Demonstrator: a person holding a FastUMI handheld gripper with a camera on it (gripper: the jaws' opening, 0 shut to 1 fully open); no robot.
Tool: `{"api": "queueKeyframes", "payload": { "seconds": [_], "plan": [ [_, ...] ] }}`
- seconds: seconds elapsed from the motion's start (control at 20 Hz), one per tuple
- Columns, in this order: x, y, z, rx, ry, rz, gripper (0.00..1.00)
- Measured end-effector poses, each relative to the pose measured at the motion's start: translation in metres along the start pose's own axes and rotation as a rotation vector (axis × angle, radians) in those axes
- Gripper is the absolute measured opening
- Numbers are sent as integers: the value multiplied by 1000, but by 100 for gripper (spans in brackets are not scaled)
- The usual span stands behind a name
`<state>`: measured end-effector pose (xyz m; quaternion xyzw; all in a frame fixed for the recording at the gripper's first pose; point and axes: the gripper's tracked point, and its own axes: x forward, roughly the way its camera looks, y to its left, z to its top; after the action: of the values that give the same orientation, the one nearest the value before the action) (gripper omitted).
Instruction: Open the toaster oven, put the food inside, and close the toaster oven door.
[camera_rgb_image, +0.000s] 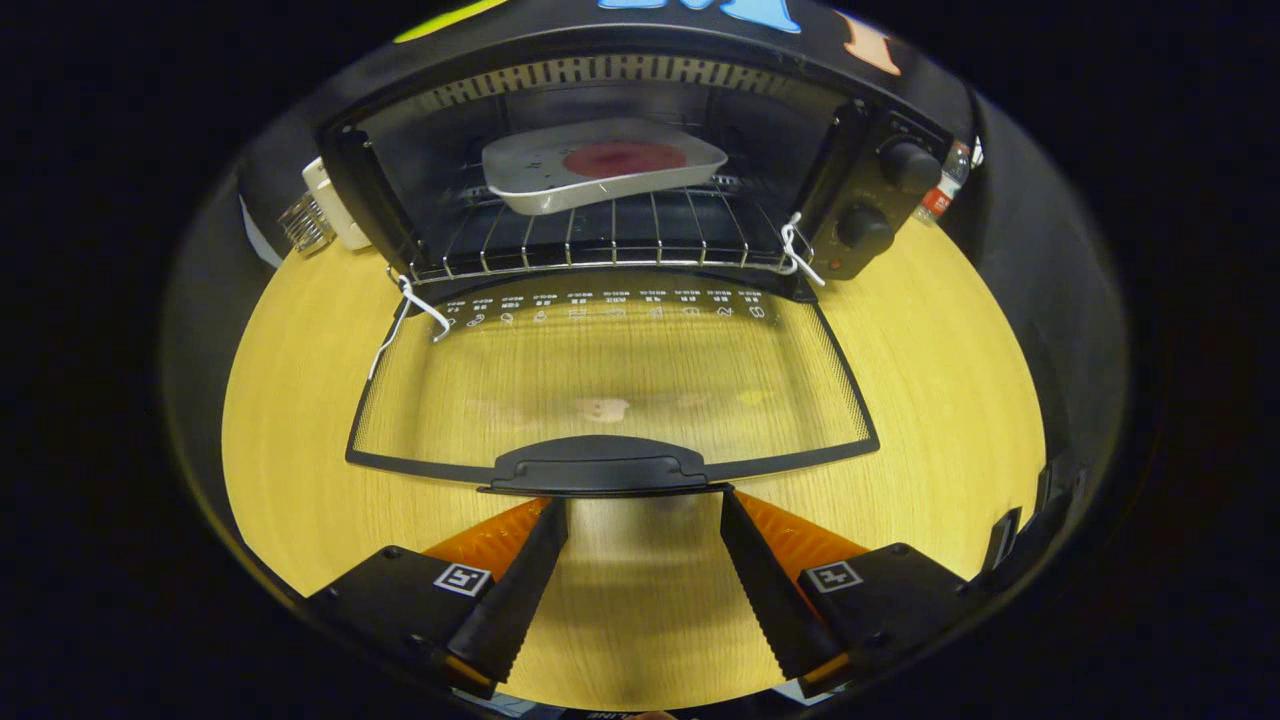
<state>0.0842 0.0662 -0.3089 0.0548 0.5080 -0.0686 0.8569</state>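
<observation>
The black toaster oven (880, 170) stands at the back of the wooden table with its glass door (610, 380) folded down flat toward me. Inside, a white tray (540, 190) holding a round red piece of food (622, 158) rests on the wire rack (600, 240). The door's black handle (600, 468) lies just ahead of my fingertips. My gripper (643, 505) is open, its fingers spread to about the handle's width, their tips just under the handle's front edge, with nothing between them.
Two knobs (905, 165) sit on the oven's right panel. White cords (415, 305) hang at both door hinges. A white plug block (330, 205) lies left of the oven, and a bottle (945, 190) stands behind its right side. Bare wooden tabletop (950, 380) flanks the door.
</observation>
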Motion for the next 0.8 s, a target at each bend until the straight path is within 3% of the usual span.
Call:
{"api": "queueKeyframes", "payload": {
  "seconds": [0.35,0.8],
  "plan": [
    [-46,-3,25,-22,-165,33,98],
    [-121,-14,91,93,-398,120,99]
  ]
}}
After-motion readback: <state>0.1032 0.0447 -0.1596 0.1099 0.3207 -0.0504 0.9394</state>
